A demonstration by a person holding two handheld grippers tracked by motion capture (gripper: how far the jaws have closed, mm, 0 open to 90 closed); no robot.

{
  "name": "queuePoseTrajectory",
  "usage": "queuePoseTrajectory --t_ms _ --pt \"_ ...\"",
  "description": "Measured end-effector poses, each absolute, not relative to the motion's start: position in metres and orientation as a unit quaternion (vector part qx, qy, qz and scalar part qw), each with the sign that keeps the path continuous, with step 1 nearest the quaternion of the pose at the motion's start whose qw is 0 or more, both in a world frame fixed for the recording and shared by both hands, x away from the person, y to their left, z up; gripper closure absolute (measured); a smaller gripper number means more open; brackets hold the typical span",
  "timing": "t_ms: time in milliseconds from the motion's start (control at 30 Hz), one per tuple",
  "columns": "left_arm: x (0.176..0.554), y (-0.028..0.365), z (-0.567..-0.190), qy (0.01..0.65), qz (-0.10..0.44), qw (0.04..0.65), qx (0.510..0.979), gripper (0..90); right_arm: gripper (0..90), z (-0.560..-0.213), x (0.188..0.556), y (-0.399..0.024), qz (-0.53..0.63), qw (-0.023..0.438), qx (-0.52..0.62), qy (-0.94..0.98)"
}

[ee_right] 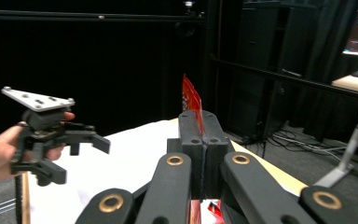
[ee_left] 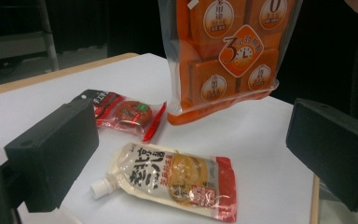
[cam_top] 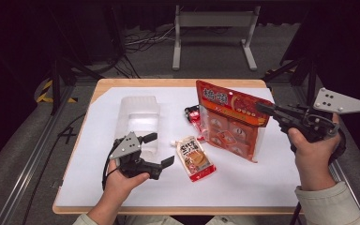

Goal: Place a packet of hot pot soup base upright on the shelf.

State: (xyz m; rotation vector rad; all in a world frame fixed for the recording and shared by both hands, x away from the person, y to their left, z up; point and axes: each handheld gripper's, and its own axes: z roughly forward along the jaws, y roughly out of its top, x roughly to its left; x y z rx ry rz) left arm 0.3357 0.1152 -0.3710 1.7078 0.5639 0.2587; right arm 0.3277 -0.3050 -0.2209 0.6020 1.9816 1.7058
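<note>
Nearest the front edge of the table [cam_top: 168,197], the left gripper [cam_top: 161,150] hovers with its jaws spread wide and nothing between them, pointing toward the right side. Just beyond its jaws lies a spouted sauce pouch [cam_top: 196,158] — flat on the white surface, its long axis running from the white cap at the far left down toward the front right, red end nearest the front edge. To the right, the right gripper [cam_top: 265,108] has its jaws clamped together on the upper right corner of the big orange bag [cam_top: 227,123], which hangs upright over the middle right of the table, top edge toward the far side, bottom edge by the surface. Through its clear window the bag shows several square orange packets. Behind it, toward the far edge, lies a small red snack packet [cam_top: 193,115]. A clear plastic container [cam_top: 138,119] stands left of centre — contents cannot be told.
</note>
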Motion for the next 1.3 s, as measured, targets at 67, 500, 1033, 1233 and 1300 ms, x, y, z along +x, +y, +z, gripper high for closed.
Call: queuePoseTrajectory --t_ms 67,500,1033,1233,1300 --pt "0.340 0.112 -0.370 0.245 0.114 0.615 0.741 3.4 90.0 -0.220 0.328 -0.298 0.622 0.222 0.211 0.721" --pt "0.369 0.103 -0.369 0.220 0.086 0.637 0.734 3.2 90.0 -0.223 0.333 -0.270 0.647 0.190 0.178 0.717" --pt "0.386 0.082 -0.373 0.159 0.061 0.660 0.732 11.6 90.0 -0.228 0.335 -0.242 0.659 0.153 0.144 0.722" --pt "0.392 0.075 -0.373 0.117 0.055 0.679 0.723 18.1 90.0 -0.230 0.334 -0.237 0.671 0.137 0.131 0.717" --pt "0.391 0.074 -0.374 0.104 0.043 0.684 0.720 19.9 90.0 -0.231 0.335 -0.236 0.674 0.132 0.126 0.716"
